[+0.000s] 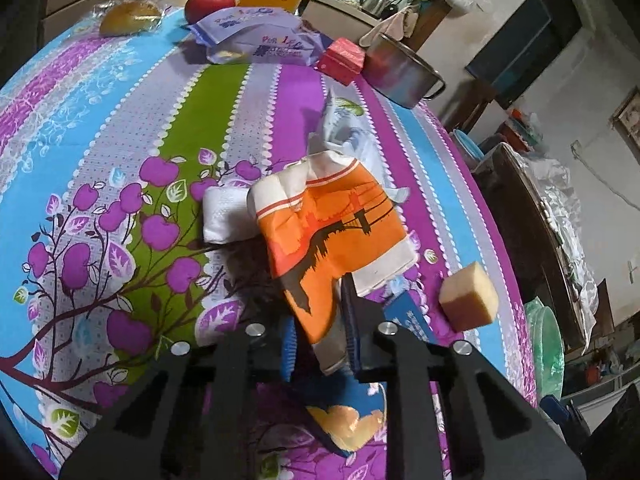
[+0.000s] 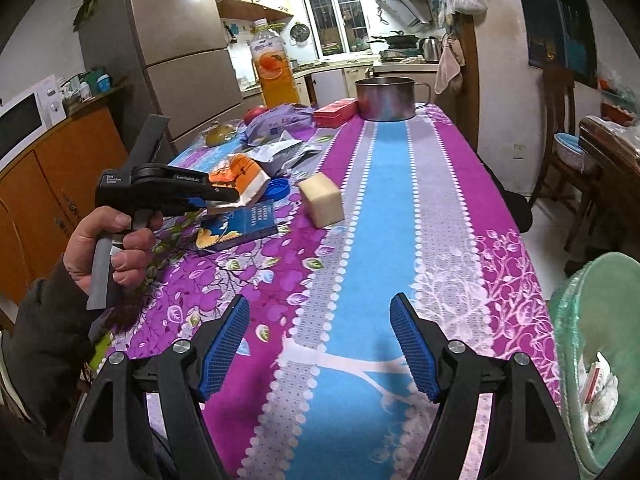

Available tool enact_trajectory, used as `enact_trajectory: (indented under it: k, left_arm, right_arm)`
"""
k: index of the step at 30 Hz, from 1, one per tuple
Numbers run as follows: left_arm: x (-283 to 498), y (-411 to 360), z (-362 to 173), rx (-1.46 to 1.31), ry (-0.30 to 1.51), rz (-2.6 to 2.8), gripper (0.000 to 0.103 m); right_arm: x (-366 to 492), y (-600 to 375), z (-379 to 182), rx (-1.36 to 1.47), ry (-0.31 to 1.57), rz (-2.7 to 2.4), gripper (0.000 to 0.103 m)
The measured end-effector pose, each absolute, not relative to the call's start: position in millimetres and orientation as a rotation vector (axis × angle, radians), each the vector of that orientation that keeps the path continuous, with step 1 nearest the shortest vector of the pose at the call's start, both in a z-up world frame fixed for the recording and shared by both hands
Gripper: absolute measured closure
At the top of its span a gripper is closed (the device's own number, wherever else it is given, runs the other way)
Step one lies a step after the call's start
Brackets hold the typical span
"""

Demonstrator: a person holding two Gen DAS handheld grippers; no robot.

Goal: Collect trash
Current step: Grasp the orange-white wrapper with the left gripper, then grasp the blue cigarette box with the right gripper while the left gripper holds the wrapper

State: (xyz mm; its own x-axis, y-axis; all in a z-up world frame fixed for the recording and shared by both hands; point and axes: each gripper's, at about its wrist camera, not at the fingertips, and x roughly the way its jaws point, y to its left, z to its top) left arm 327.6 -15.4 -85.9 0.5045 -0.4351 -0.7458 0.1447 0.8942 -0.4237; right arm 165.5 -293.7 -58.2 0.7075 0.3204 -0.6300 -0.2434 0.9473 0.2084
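My left gripper (image 1: 320,344) is shut on a crumpled orange and white wrapper (image 1: 328,232), pinched at its lower end between the blue pads. In the right wrist view a hand holds this gripper (image 2: 224,200) low over the table's left side, with the wrapper (image 2: 240,176) sticking out of it. A folded white tissue (image 1: 224,216) and a crumpled pale wrapper (image 1: 344,132) lie just beyond. My right gripper (image 2: 320,344) stands open over the tablecloth with nothing between its fingers. A green bin (image 2: 596,320) with trash inside sits past the table's right edge.
A yellow sponge-like block (image 2: 322,200), a blue cap (image 2: 279,189) and a blue printed pack (image 2: 244,224) lie near the left gripper. At the far end stand a steel pot (image 2: 386,98), a red box (image 2: 336,114), purple packets (image 1: 256,32), an apple (image 1: 210,2) and a juice bottle (image 2: 274,68).
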Motion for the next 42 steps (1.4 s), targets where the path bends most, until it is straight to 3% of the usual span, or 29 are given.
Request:
enact_trajectory:
  k: [2,17,22,27,34,39,42]
  left_arm:
    - [323.9,-13.4,-81.2,-0.319,0.965,-0.355,0.095]
    - [291.1,50.2,-66.6,-0.345,0.879,-0.304,0.095]
    - [289.8,67.6,-71.8,-0.345,0.889,-0.303,0.095]
    - [290.0,76.0,-70.6,-0.370,0.880,-0.318,0.095]
    - [289.2,82.5,-68.5,-0.381,0.867,-0.324,0.095]
    - [291.9,95.5,-66.6,-0.418,0.856,-0.294,0.095]
    - [289.5,99.7,-64.9,-0.410,0.852,-0.301,0.095]
  right_arm:
    - [167.7,-288.3,-59.4,0.106,0.724,0.324,0.029]
    - [220.1,-205.2,-69.1,0.008,0.799,0.483,0.029]
    - [239.9,-176.8,-60.7,-0.258,0.794,0.502,0.030]
    - [273.2,-164.2,-63.1,-0.438,0.861,0.435,0.055]
    - [275.8,-98.1,-81.4,-0.611,0.781,0.429,0.056]
    - [296.5,-86.2,-47.6,-0.303,0.703,0.588,0.056]
    - [302.2,-100.9,-45.2,-0.353,0.732,0.625,0.055]
